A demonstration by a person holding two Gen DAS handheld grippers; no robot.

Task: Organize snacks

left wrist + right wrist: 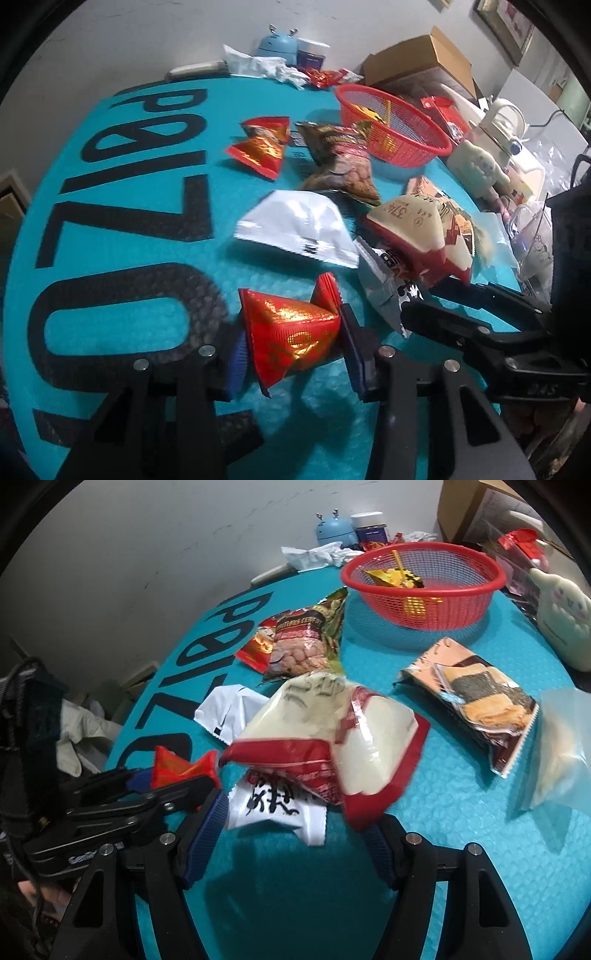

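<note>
My left gripper [293, 356] is shut on a red and gold snack packet [291, 341], just above the teal mat [122, 295]. My right gripper [295, 843] holds its jaws on either side of a red and cream snack bag [332, 746] that lies over a white packet with black lettering [273, 805]; the jaws look open. A red mesh basket [424, 587] stands at the far side with a yellow packet [395, 578] inside. Loose on the mat lie a white packet [299, 227], a brown nut bag [340, 162], another red packet [260, 146] and a cracker pack [476, 716].
A cream plush toy [561, 616], a cardboard box [424, 62], a blue gadget [275, 44], crumpled tissue [258, 66] and a clear bag [554, 753] ring the mat. A white kettle [502, 118] stands at the right edge.
</note>
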